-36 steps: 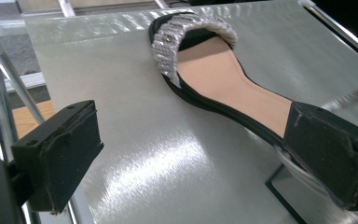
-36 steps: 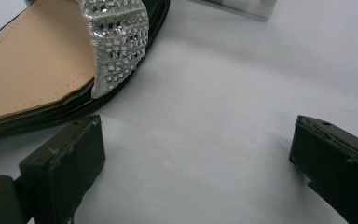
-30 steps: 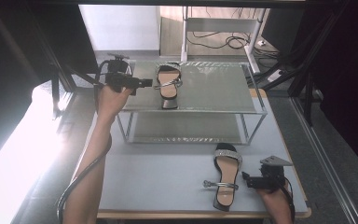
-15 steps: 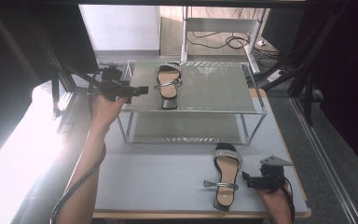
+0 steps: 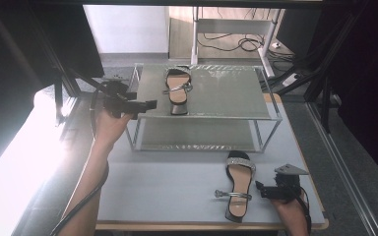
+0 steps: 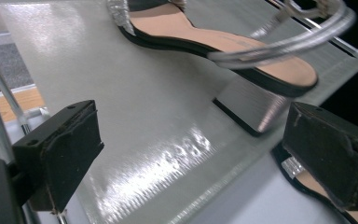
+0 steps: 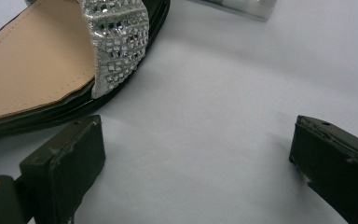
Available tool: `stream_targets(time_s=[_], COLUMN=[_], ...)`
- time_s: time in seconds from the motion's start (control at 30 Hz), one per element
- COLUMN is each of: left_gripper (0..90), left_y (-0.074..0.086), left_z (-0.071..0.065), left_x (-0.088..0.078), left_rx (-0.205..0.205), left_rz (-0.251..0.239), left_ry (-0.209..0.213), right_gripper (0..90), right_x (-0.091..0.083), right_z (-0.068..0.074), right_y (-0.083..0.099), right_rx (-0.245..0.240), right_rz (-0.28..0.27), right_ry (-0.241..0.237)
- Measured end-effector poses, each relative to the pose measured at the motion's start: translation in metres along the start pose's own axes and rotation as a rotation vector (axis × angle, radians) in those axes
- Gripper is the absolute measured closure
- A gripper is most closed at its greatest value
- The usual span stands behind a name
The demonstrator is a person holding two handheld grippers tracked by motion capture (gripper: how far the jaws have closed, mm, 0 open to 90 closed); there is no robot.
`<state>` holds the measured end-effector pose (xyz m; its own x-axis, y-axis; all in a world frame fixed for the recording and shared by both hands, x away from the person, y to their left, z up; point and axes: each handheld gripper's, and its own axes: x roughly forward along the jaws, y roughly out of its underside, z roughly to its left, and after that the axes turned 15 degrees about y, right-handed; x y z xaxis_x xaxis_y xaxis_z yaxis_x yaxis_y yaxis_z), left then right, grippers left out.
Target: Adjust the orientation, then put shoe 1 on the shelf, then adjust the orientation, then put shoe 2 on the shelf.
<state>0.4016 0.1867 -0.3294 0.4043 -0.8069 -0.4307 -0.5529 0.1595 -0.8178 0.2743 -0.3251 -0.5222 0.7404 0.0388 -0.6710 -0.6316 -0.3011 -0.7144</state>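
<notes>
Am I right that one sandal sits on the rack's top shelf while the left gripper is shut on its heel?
Not quite: the left gripper is open and holds nothing, its jaws apart short of the sandal, as the left gripper view shows. The sandal does sit on the rack's top shelf.

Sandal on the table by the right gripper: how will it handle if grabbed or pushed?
The sandal on the table has a flat sole, so it will probably slide rather than roll. Its thin ankle strap stands up in a loop and looks floppy, a poor grasp point. The block heel suggests some rear weight, so it may tilt if lifted by the rhinestone toe band.
</notes>
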Motion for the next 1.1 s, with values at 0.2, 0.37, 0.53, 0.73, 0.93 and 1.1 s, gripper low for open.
stream_targets(time_s=[0.2, 0.37, 0.53, 0.73, 0.93, 1.1], left_gripper=[3.6, 3.6, 3.5, 3.5, 3.5, 3.3], left_y=[0.01, 0.022, 0.041, 0.057, 0.079, 0.093], left_z=[-0.016, -0.027, -0.035, -0.041, -0.046, -0.045], left_x=[-0.001, -0.003, 0.0, 0.001, 0.003, 0.004], left_rx=[0.033, 0.053, 0.07, 0.076, 0.085, 0.083], left_rz=[0.013, 0.013, 0.018, 0.022, 0.028, 0.022], left_ry=[0.007, 0.005, 0.014, 0.019, 0.016, 0.01], right_gripper=[3.0, 3.1, 3.1, 3.1, 3.2, 3.2], right_x=[0.0, 0.0, 0.0, 0.0, 0.0, 0.0], right_z=[0.0, 0.0, 0.0, 0.0, 0.0, 0.0], right_y=[0.0, 0.0, 0.0, 0.0, 0.0, 0.0], right_rx=[-0.003, 0.0, -0.002, -0.001, -0.001, 0.0], right_rz=[-0.001, 0.0, 0.0, -0.002, 0.001, 0.0], right_ry=[0.001, -0.001, 0.001, 0.0, -0.002, -0.001])
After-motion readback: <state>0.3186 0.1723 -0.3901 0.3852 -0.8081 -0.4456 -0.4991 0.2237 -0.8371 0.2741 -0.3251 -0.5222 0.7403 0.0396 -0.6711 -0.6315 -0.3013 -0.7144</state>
